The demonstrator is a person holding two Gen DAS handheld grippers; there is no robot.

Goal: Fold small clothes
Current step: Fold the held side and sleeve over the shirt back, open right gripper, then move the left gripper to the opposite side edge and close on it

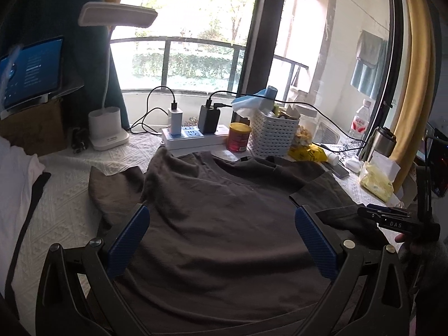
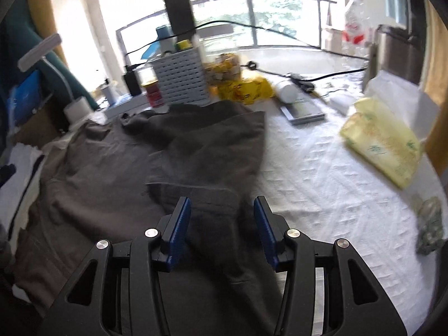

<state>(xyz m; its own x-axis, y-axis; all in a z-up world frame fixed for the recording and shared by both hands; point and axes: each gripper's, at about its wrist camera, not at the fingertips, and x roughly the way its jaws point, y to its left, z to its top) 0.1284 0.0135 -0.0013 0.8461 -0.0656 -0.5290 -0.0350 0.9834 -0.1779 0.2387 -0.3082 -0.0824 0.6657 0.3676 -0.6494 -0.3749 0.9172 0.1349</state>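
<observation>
A dark brown T-shirt [image 1: 212, 184] lies spread on the white textured tablecloth [image 1: 64, 196], its collar toward the window. My left gripper [image 1: 221, 208] hovers open over the shirt's body, its blue pads [image 1: 131, 240] wide apart and holding nothing. In the right wrist view the shirt [image 2: 112, 168] fills the left half, and its right side is folded in over the body. My right gripper [image 2: 221, 200] stands open just above that folded part, with cloth below the gap but not pinched. The right gripper [image 1: 372, 214] also shows at the shirt's right edge.
Behind the collar stand a power strip with chargers [image 1: 190, 134], a red can [image 1: 238, 137] and a white basket [image 1: 273, 133]. A yellow tissue pack [image 2: 383, 140] and a phone [image 2: 305, 110] lie to the right. At the left are a lamp base [image 1: 107, 128] and white cloth [image 1: 14, 173].
</observation>
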